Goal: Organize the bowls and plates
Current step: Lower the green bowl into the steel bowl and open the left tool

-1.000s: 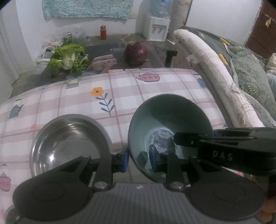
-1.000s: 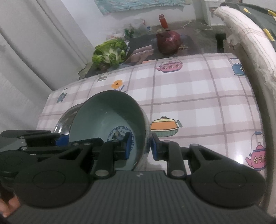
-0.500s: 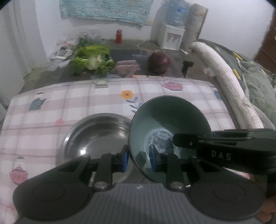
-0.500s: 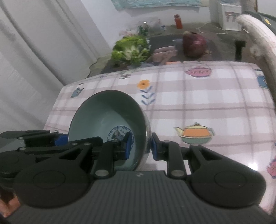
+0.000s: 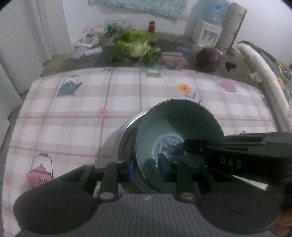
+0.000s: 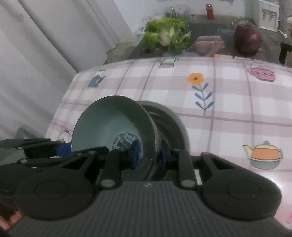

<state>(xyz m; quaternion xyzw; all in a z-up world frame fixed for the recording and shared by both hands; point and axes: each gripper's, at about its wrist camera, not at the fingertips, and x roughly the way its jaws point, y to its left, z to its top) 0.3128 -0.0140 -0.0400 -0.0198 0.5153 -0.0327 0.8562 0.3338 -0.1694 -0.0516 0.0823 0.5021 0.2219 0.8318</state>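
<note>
Left wrist view first: the left hand-held gripper is pinched down narrow on the near rim of the green ceramic bowl, one blue pad outside the wall and one inside. The bowl is tipped up and sits over the steel bowl, which rests on the checked worktop. I can't tell from here whether the two bowls are touching yet or the green one is just hanging above. The right hand-held gripper comes in from the right side and reaches down into the green bowl, so it's a two-handed carry.

Right wrist view: same story from the other side. The right one is clamped nearly closed on the opposite rim, pad inside and pad outside. The steel bowl peeks out behind and under the green one, so they line up pretty well.

Progress-wise, I'd say the nesting is close but not finished: the green bowl looks tilted and both grippers have hold of it. What's left, by my guess, is to level it, lower it into the steel bowl and let go.

Count: two bowls total (one green ceramic, one steel), zero plates that I can see in either view, and two grippers. Off the worktop at the back there's one leafy cabbage, one dark red round thing and one red jar, none of it part of the job.
</note>
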